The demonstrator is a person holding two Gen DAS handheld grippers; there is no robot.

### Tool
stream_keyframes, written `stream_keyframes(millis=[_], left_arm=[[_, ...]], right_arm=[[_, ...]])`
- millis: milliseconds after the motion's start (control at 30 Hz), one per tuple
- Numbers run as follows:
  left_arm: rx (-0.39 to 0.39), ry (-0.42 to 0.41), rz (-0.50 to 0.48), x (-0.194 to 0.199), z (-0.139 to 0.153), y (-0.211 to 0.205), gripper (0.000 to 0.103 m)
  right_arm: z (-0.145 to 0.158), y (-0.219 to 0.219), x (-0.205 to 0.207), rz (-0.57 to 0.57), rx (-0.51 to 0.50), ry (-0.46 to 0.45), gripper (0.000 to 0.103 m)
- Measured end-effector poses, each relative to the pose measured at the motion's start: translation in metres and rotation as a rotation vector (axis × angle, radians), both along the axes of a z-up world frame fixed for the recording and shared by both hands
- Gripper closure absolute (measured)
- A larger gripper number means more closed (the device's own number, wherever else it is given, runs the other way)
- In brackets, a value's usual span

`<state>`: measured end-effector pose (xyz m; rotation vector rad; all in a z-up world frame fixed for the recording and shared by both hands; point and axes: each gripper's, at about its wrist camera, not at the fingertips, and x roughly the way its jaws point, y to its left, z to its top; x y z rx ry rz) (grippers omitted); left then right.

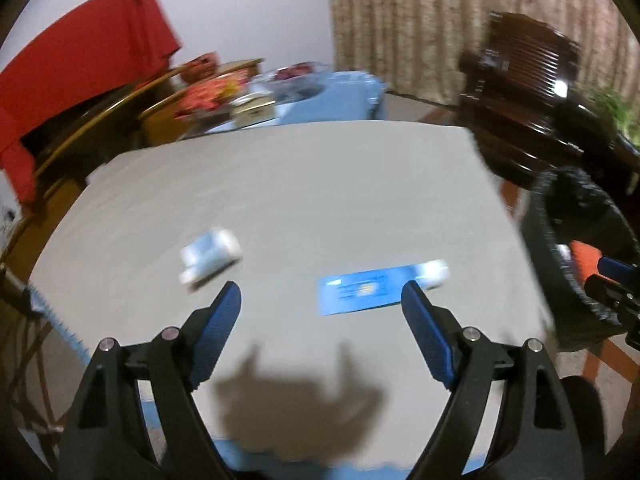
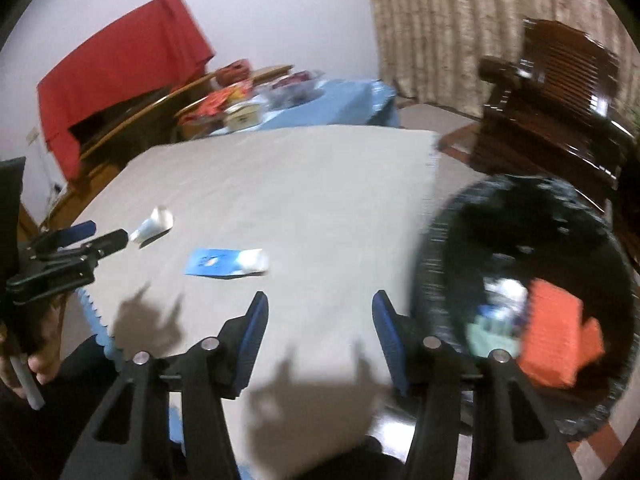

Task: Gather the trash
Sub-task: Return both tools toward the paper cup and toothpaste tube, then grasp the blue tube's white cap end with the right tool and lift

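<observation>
Two trash items lie on the grey table (image 1: 304, 184): a crumpled white wrapper (image 1: 211, 258) and a blue-and-white tube (image 1: 376, 286). Left gripper (image 1: 320, 300) and right gripper (image 2: 320, 312) hover above with jaws spread, nothing between them. Bin (image 2: 440, 240) stands beside the table.

Motion blur is smearing both views. In the left wrist view the crumpled white wrapper (image 1: 211, 259) is showing only as a pale smudge, and the print on the blue packet (image 1: 362, 294) is staying unreadable. The black bin (image 1: 576, 240) is being cut off by the right edge there. In the right wrist view the bin's (image 2: 432, 240) contents are blurring together: 1 orange piece (image 2: 556, 336), the rest indistinct. The person's hand (image 2: 24, 364) is running off the left edge.
</observation>
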<state>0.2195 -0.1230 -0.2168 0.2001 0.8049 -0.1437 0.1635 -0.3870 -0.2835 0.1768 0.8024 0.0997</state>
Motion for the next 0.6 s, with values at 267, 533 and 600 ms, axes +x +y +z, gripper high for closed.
stream_keyframes(millis=[267, 533, 600], left_arm=[[-0.034, -0.020, 0.116, 0.016, 0.002, 0.082, 0.023], [-0.047, -0.002, 0.119, 0.035, -0.021, 0.105, 0.023], [-0.046, 0.006, 0.114, 0.039, -0.028, 0.111, 0.023]], right_arm=[[-0.023, 0.087, 0.039, 0.080, -0.040, 0.021, 0.051], [-0.061, 0.138, 0.070, 0.080, -0.094, 0.076, 0.051], [-0.070, 0.146, 0.075, 0.085, -0.082, 0.100, 0.056]])
